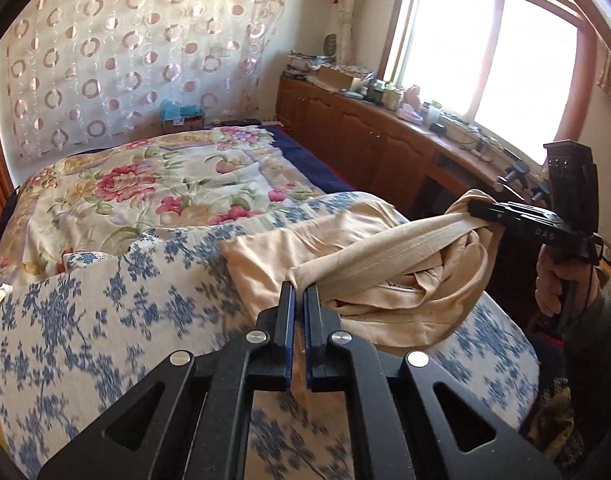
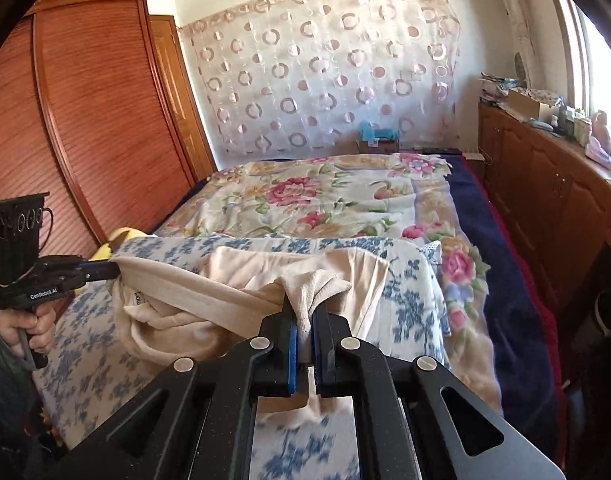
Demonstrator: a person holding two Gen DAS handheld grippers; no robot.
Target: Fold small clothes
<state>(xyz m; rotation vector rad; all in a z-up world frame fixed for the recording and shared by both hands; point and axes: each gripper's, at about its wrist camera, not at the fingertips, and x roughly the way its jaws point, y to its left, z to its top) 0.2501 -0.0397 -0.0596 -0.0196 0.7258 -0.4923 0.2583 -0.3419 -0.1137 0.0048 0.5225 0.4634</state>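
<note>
The cream garment [image 1: 385, 264] hangs between the 2 grippers above the near end of the bed, over the blue-flowered cover [image 1: 105, 300]. The left gripper [image 1: 298, 290] is clenched on 1 end of the garment's hem band, and the cloth comes out just at its tips. The right gripper [image 2: 303, 316] is also clenched, with a bunch of the ribbed hem pressed between its blue pads. In the left wrist view the right gripper [image 1: 475, 208] is seen from the side, higher and toward the window [image 1: 485, 60], with a hand [image 1: 549, 284] around its handle.

The band runs almost tight from one gripper to the other, so the long axis of the garment lies now across the bed, from the left hand to the right hand. The rest of the cloth sags below this band in a twisted heap, and its far part rests on the flowered cover, away from both grippers toward the quilt with red flowers [image 2: 325, 196].

My judgement is that the garment is only lifted and stretched, not folded yet. The coming move depends on this line between the 2 grips: both hands are equally near, each at 1 end, and the body of the cloth lies forward of them. It probably needs to be spread flat first, because the twist in the middle could stay inside a fold.
</note>
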